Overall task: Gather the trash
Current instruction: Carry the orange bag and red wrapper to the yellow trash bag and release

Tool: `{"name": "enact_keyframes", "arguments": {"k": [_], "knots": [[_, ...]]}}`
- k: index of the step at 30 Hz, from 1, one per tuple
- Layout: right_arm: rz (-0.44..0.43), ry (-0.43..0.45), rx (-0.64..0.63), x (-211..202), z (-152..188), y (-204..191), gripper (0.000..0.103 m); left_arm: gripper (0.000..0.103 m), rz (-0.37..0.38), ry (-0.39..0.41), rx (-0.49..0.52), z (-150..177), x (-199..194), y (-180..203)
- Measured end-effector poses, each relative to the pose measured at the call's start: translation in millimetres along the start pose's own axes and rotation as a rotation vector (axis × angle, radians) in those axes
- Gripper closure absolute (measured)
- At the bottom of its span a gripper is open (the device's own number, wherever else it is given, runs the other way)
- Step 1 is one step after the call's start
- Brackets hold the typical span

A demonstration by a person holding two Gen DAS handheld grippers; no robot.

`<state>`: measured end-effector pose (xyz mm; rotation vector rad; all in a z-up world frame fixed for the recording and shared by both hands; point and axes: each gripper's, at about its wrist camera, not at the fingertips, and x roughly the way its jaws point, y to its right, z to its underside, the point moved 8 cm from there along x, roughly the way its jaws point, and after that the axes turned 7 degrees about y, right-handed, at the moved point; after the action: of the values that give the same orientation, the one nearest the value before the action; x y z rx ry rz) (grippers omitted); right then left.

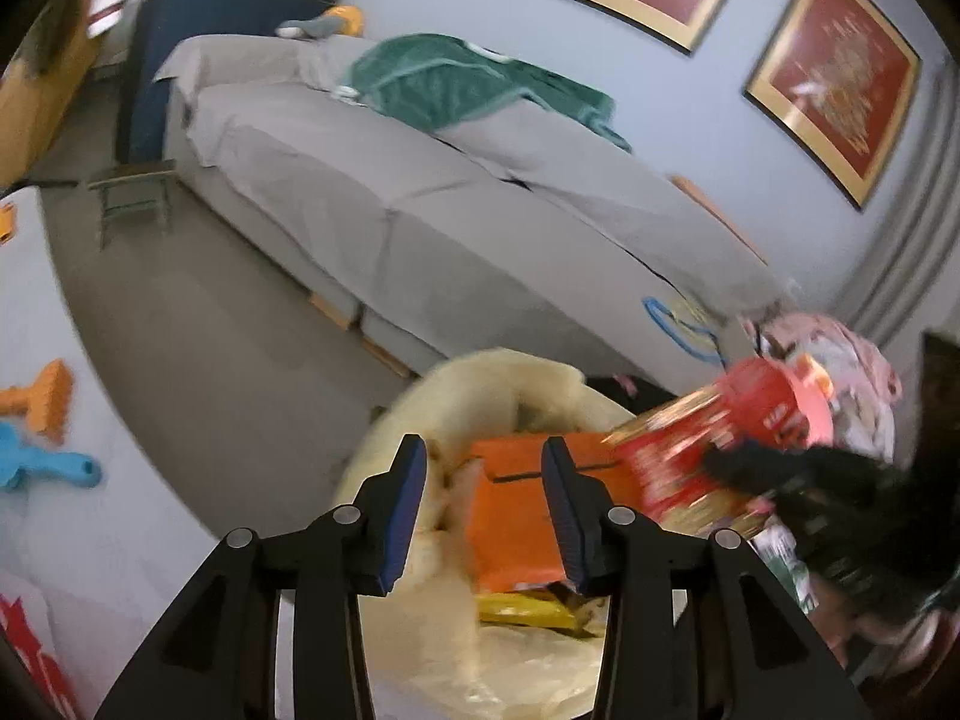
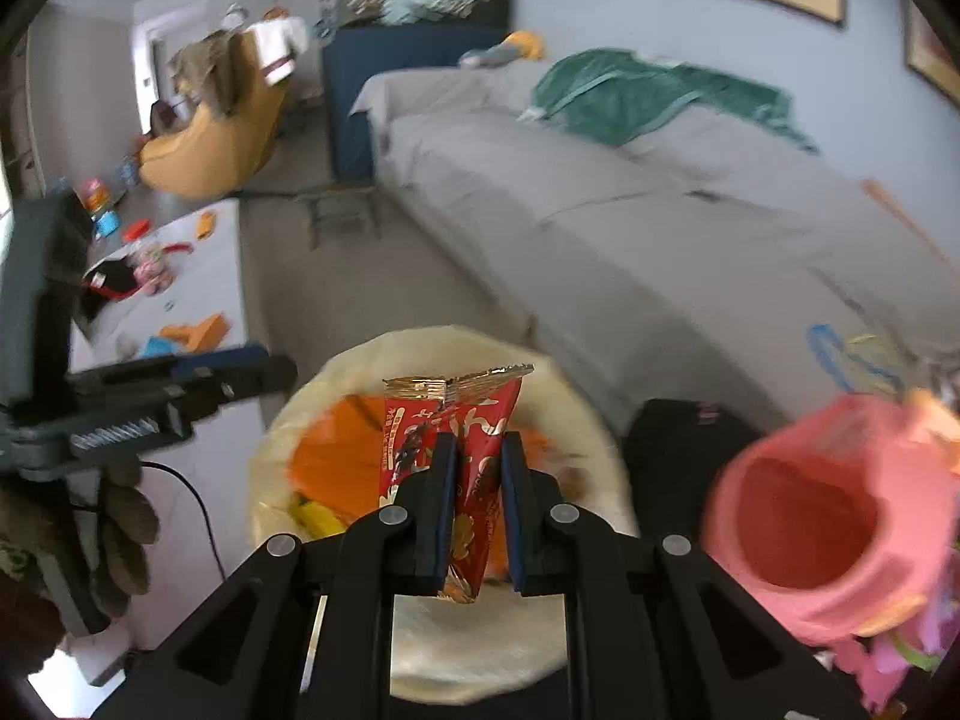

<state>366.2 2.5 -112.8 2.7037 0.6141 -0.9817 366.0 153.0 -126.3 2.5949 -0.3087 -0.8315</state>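
Observation:
My right gripper [image 2: 477, 462] is shut on a red and gold snack wrapper [image 2: 447, 426] and holds it over the mouth of a pale plastic trash bag [image 2: 576, 420]. Orange and yellow wrappers [image 2: 336, 450] lie inside the bag. In the left wrist view, my left gripper [image 1: 483, 474] is open and empty above the same bag [image 1: 480, 378], over an orange wrapper [image 1: 516, 516]. The red wrapper [image 1: 666, 456] and the right gripper holding it show blurred at the right. The left gripper [image 2: 198, 384] also shows at the left of the right wrist view.
A grey sofa [image 2: 660, 222] with a green blanket [image 2: 648, 96] stands behind the bag. A pink cup [image 2: 822, 522] is at the right. A white table [image 2: 198, 276] with toys stands at the left. Orange and blue toys [image 1: 42, 420] lie on it.

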Motion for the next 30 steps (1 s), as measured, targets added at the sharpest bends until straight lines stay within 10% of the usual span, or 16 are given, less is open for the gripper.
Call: {"name": "enact_keyframes", "arguments": {"k": [18,30], "knots": [[-0.122,-0.411,0.072,129.2,88.0,-21.8,0.090,0.061,-0.071,-0.023,-0.003,30.7,4.6,-36.8],[-0.144,-0.191,0.087,54.8,54.1,-8.3,0.063,0.061,-0.086,0.025,-0.004,21.3,-14.0,-18.4]]}}
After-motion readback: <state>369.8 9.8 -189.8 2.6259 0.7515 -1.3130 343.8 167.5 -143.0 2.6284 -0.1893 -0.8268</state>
